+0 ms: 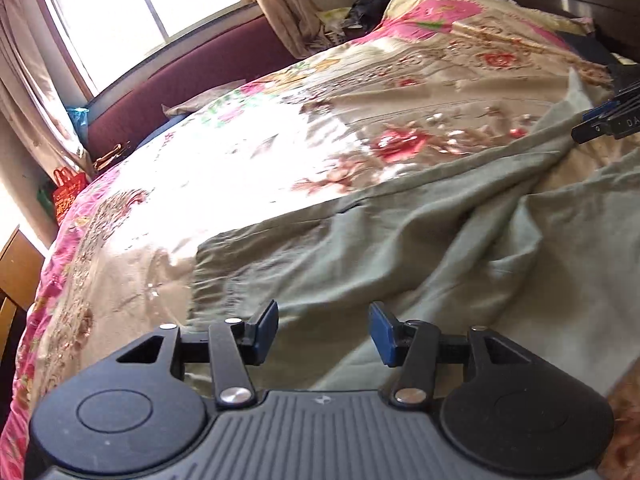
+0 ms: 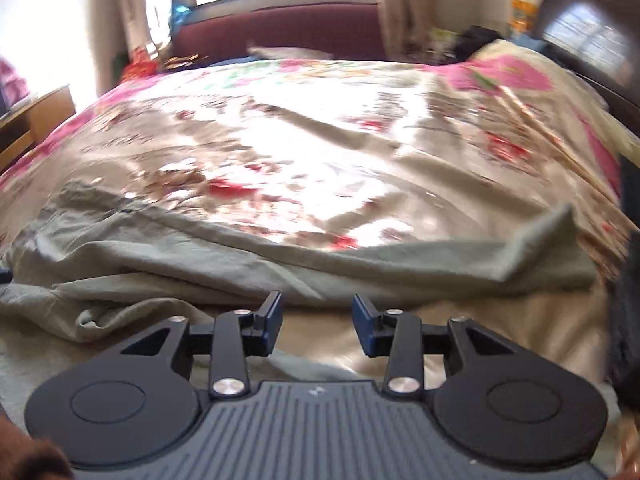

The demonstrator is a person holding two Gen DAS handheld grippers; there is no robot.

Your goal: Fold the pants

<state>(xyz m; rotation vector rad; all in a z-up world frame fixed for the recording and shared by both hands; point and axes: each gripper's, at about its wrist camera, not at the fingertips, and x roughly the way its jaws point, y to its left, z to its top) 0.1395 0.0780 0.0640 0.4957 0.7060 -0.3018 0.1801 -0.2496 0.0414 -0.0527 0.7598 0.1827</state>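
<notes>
Grey-green pants (image 1: pixel 400 248) lie rumpled across the near side of a bed with a shiny floral quilt (image 1: pixel 280 128). In the left wrist view my left gripper (image 1: pixel 323 330) hovers open above the waistband end of the cloth, nothing between its blue pads. The right gripper's tip (image 1: pixel 608 120) shows at the right edge of that view, above the leg end. In the right wrist view the pants (image 2: pixel 280 264) stretch from left to right with a raised corner at the right. My right gripper (image 2: pixel 317 322) is open and empty just in front of the cloth's near edge.
A maroon headboard-like panel (image 1: pixel 192 76) and a window (image 1: pixel 132 4) with curtains stand beyond the bed. A red bag (image 1: pixel 68 196) and a wooden cabinet (image 1: pixel 16 264) are at the left. Dark clothes (image 1: pixel 368 8) are heaped at the far end. A dark board (image 2: pixel 588 28) rises at the right.
</notes>
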